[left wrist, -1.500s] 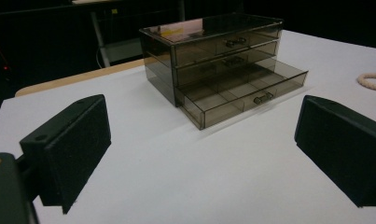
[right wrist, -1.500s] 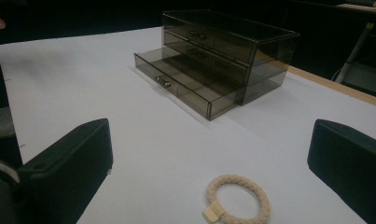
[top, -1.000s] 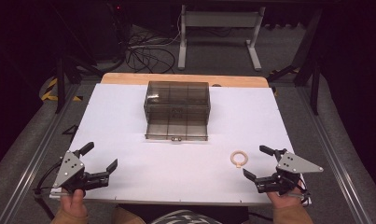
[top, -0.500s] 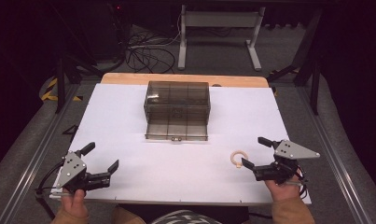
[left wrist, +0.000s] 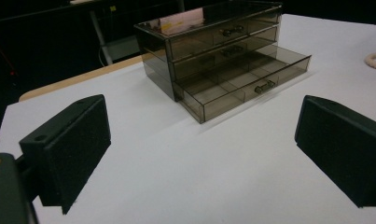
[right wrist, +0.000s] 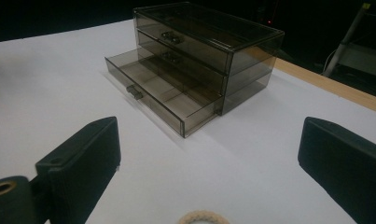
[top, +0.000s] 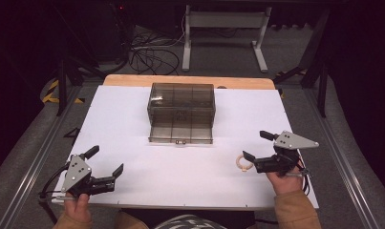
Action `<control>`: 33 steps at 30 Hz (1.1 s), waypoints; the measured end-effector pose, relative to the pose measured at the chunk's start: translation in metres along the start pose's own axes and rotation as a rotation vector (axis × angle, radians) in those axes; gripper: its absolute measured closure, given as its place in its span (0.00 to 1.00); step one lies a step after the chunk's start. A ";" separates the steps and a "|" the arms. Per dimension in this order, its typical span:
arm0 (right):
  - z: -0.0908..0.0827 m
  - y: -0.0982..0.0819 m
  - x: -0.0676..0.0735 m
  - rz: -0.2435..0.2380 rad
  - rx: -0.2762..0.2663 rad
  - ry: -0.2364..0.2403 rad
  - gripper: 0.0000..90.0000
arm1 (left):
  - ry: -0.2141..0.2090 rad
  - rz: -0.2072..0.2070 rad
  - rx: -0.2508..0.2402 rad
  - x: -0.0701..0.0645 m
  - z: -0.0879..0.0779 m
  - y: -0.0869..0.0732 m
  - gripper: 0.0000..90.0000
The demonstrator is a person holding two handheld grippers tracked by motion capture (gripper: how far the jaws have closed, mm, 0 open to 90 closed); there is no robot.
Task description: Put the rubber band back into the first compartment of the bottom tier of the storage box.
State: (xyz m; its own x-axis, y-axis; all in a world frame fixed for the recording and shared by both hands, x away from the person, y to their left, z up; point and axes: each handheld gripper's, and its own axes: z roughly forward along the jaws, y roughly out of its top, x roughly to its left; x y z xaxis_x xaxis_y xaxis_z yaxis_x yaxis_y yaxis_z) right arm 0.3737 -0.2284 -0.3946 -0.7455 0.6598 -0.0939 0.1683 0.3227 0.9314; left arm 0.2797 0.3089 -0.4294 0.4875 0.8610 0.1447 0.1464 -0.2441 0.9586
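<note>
A tangle of black cables (top: 147, 50) is lying on the floor in the upper middle of the frame, just left of a grey metal stand (top: 223, 33); yellow-black tape (top: 51, 90) is showing at left.

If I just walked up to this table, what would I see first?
You'd spot the smoky see-through drawer box in the middle of the white table, with its bottom drawer pulled out. Next, a little rope ring lies near the front, just ahead of the right gripper, whose jaws are wide open. The left gripper waits open at the front left corner.
</note>
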 end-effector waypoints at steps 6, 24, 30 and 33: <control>0.007 0.004 -0.004 0.001 0.011 0.005 0.07 | 0.001 -0.002 0.002 0.000 0.001 0.000 0.05; 0.023 0.010 -0.013 0.009 0.035 0.006 0.02 | 0.003 -0.004 -0.004 0.001 0.000 0.000 0.04; 0.025 0.008 -0.019 0.078 0.038 0.075 0.00 | 0.002 -0.003 -0.003 0.001 0.000 0.000 0.05; 0.024 0.008 -0.019 0.070 0.045 0.065 0.00 | 0.003 -0.003 -0.005 0.001 0.000 0.000 0.05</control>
State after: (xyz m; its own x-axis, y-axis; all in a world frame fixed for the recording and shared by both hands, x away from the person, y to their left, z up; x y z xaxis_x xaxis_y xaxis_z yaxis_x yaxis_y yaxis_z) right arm 0.4044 -0.2221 -0.3942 -0.7711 0.6367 -0.0048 0.2492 0.3088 0.9179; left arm 0.2799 0.3103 -0.4294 0.4845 0.8631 0.1425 0.1435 -0.2391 0.9603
